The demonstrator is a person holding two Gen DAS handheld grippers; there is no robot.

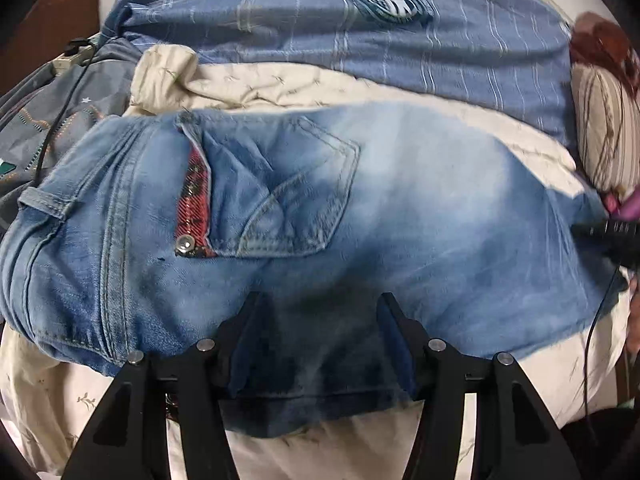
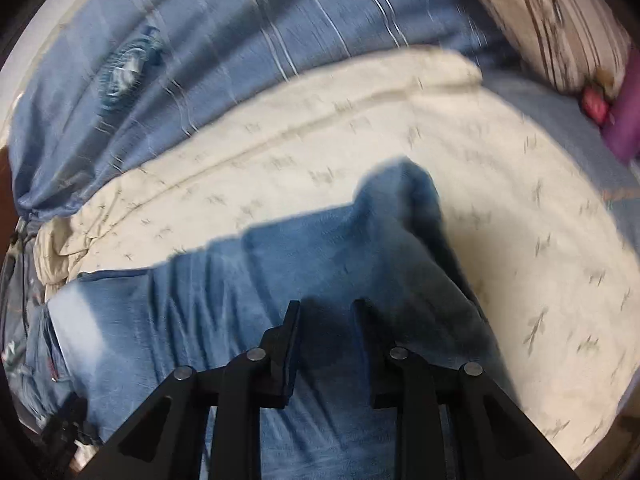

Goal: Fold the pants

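Note:
Faded blue jeans (image 1: 360, 208) lie across a cream bedspread (image 1: 280, 84), waistband to the left, back pocket (image 1: 288, 196) with red plaid trim facing up. My left gripper (image 1: 320, 304) is open, its fingers (image 1: 244, 320) spread just above the denim near the seat, close to the near edge. In the right wrist view the jeans leg (image 2: 320, 248) lies bunched, with a raised fold at the far end. My right gripper (image 2: 326, 308) is open over the leg, holding nothing. The right gripper also shows at the right edge of the left wrist view (image 1: 608, 236).
A blue striped duvet (image 1: 360, 20) with a round badge lies behind the jeans. A striped pillow (image 1: 604, 124) is at the right. A grey bag (image 1: 64, 120) with cables sits at the left. The bedspread (image 2: 520, 220) extends right of the leg.

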